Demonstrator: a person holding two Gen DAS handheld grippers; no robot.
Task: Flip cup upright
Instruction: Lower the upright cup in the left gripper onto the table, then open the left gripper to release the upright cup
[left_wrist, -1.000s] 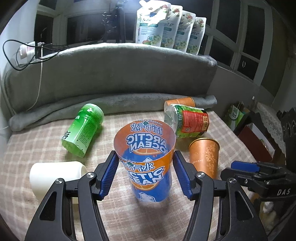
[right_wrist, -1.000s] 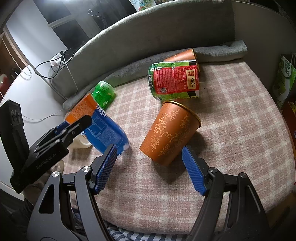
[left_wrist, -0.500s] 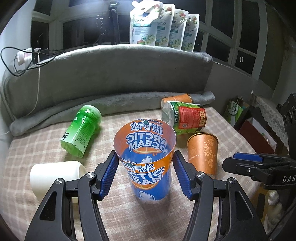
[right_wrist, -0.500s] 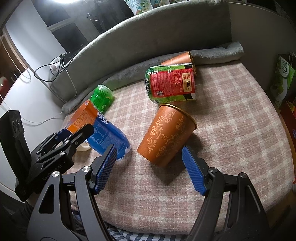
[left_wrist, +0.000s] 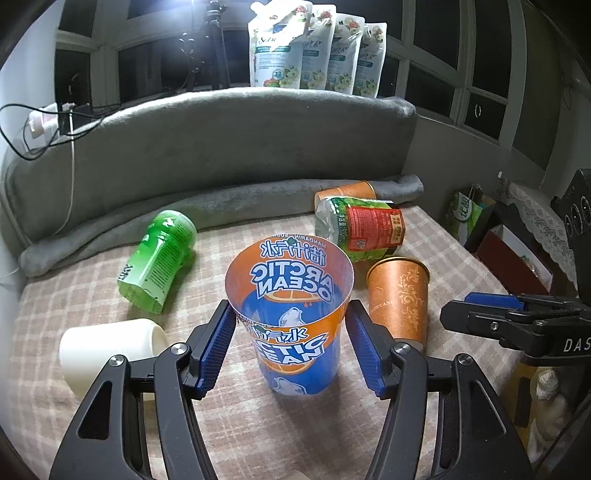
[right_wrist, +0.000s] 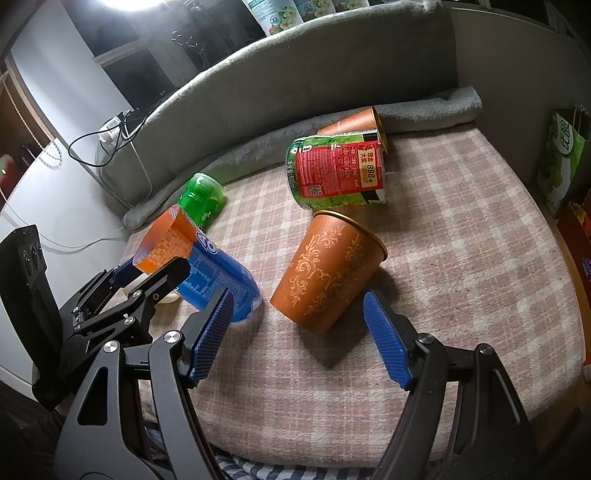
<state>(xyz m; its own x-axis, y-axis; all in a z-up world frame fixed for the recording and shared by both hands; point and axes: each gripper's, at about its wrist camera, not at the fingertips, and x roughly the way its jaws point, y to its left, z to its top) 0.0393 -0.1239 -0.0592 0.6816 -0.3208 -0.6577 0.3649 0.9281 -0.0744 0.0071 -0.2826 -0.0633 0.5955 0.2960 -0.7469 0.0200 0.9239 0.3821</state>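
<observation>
Clearly the blue-and-orange Arctic Ocean cup (left_wrist: 291, 317) sat dead centre of the left wrist frame, directly between the blue pads of the left tongs (left_wrist: 291, 343), mouth up and its long axis running roughly vertical in the frame. The pads lay right against the cup's sides below the rim; whether they pressed on it or only touched, the view did not settle, though they looked closed on it. In the right wrist view the same cup (right_wrist: 199, 273) appeared at middle left, leaning hard in the picture, which was probably the camera's own tilt, with its base low on the checked blanket (right_wrist: 461, 240).

The right tongs (right_wrist: 299, 339) stood wide open and held nothing. Just ahead of them, in the lower middle of that frame, stood the brown patterned cup (right_wrist: 325, 273), gold rim up, apart from both pads and a little nearer the right-hand one. In the left view it (left_wrist: 400, 299) stood upright at right of centre, beside the held cup.

Other cups were lying on their sides: a white cup (left_wrist: 107, 350) at lower left, a green cup (left_wrist: 159, 258) at left, and a red-and-green cup (left_wrist: 360, 227) at upper right. The left tongs were nearer the white one, so I judged that a likely next target, once the blue cup was let go.
</observation>
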